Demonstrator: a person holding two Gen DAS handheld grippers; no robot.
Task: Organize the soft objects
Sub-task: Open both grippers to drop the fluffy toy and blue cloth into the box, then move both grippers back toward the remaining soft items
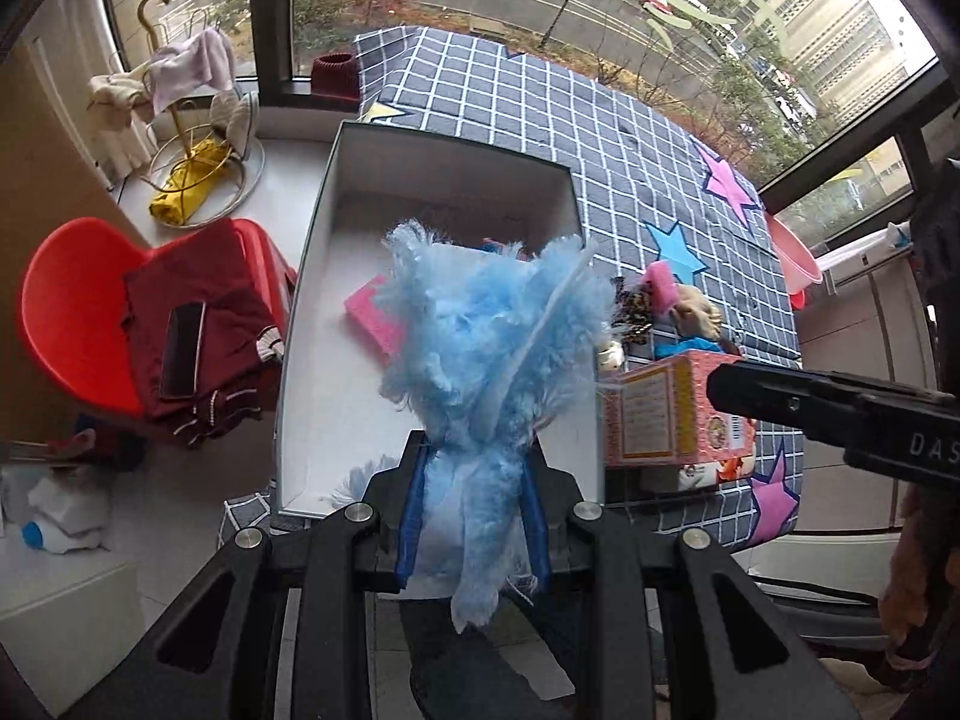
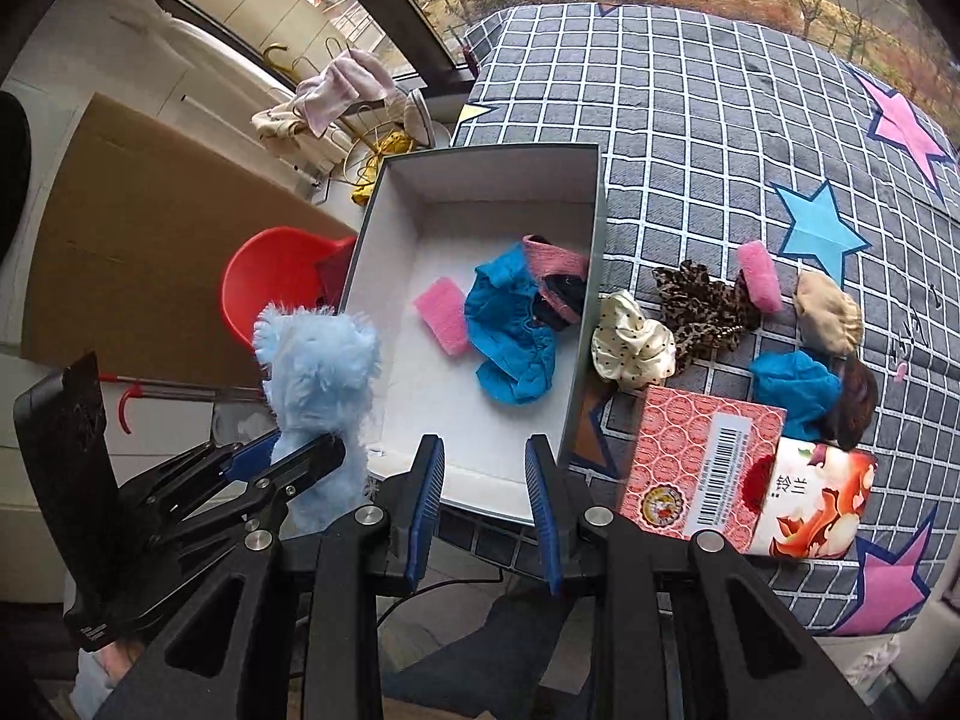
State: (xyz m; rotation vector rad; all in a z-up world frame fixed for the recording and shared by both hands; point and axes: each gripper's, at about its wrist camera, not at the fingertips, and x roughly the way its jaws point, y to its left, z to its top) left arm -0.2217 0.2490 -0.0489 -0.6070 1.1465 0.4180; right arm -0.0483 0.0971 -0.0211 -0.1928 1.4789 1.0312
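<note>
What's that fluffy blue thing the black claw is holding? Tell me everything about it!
The fluffy blue thing is a light blue, shaggy soft item with long plush fibres that stick out in tufts. The left gripper is shut on its lower part, blue pads pressing both sides, so it stands upright. It hangs in the air near the front left corner of the white box, touching nothing else that I can see.

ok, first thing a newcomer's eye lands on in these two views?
The fluffy light-blue piece clamped in the left gripper, held at the near end of the open white box. Next, the bright blue fabric inside that box, then the loose scrunchies on the star-print checked cloth to its right.
</note>
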